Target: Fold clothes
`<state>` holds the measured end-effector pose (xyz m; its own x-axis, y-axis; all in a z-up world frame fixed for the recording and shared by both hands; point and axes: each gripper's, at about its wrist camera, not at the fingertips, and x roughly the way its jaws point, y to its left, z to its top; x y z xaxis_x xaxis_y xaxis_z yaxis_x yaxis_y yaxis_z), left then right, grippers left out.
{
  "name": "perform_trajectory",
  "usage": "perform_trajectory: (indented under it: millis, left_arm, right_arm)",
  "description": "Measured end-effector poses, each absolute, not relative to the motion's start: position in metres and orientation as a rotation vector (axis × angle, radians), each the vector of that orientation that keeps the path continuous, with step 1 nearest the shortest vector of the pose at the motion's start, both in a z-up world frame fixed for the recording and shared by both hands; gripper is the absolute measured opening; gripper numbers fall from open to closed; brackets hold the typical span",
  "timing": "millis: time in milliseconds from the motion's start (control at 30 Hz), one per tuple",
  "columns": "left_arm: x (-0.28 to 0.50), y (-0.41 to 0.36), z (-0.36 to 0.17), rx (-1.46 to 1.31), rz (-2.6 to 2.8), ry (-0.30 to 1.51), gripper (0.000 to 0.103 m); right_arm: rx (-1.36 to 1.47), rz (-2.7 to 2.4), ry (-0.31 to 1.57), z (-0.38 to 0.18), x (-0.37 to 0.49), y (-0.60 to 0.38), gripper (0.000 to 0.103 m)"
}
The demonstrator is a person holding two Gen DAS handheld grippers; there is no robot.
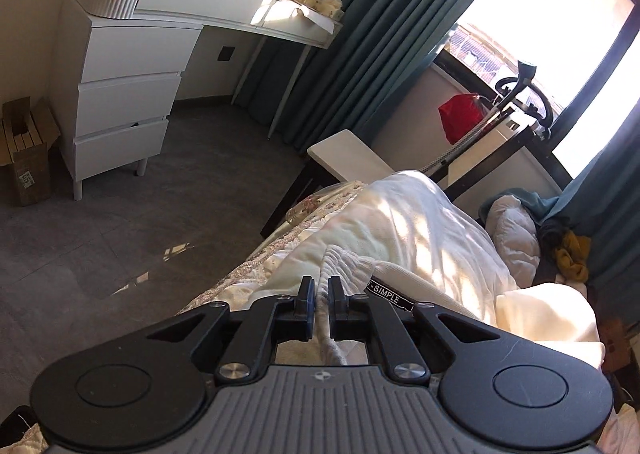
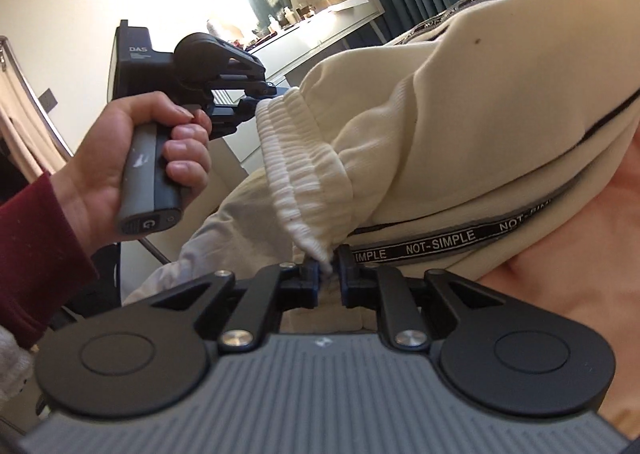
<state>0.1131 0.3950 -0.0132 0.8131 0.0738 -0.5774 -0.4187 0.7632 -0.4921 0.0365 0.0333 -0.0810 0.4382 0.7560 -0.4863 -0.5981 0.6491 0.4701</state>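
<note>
A cream garment (image 2: 460, 106) with a ribbed white elastic band (image 2: 296, 170) and black "NOT-SIMPLE" tape hangs lifted between both grippers. My right gripper (image 2: 329, 274) is shut on the lower end of the band. My left gripper (image 2: 262, 100), held in a hand with a dark red sleeve, is shut on the band's upper end. In the left wrist view the left gripper (image 1: 320, 292) pinches the white ribbed cloth (image 1: 344, 266), with the cream garment (image 1: 436, 294) trailing to the right over the bed.
A bed with a white quilt (image 1: 420, 214) lies ahead in the left wrist view. A white dresser and vanity (image 1: 124, 94) stand at the left, on grey floor (image 1: 120, 230). Teal curtains (image 1: 360, 34), a bright window, a white bench (image 1: 352, 162) and piled clothes (image 1: 572, 250) lie beyond.
</note>
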Motion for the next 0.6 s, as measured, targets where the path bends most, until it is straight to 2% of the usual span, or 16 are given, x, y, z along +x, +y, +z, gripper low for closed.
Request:
perform_trajectory:
  millis: [33,100,133,200,233,300,367,600]
  left_arm:
    - [0.107,0.390,-0.007,-0.652,0.263,0.561,0.015]
    - [0.095,0.380,0.004,-0.617,0.244,0.560,0.041]
    - [0.086,0.372,0.010,-0.586,0.242,0.559,0.046]
    - [0.066,0.357,0.020,-0.536,0.245,0.549,0.060]
    - [0.055,0.351,0.025,-0.520,0.253,0.539,0.063]
    - [0.033,0.337,0.032,-0.490,0.277,0.512,0.078]
    - [0.014,0.320,0.041,-0.456,0.290,0.493,0.080]
    - [-0.033,0.228,0.065,-0.326,0.172,0.478,0.080]
  right_arm:
    - [0.233,0.860,0.732,-0.078,0.036,0.033,0.017]
    - [0.209,0.873,0.738,-0.072,0.032,0.031,0.028]
    - [0.195,0.879,0.739,-0.068,0.029,0.030,0.030]
    - [0.168,0.890,0.742,-0.061,0.022,0.028,0.046]
    - [0.166,0.878,0.742,-0.058,0.018,0.023,0.051]
    - [0.157,0.843,0.734,-0.051,0.009,0.012,0.070]
    - [0.140,0.797,0.719,-0.045,0.000,-0.002,0.076]
    - [0.181,0.656,0.672,-0.023,-0.021,-0.080,0.077]
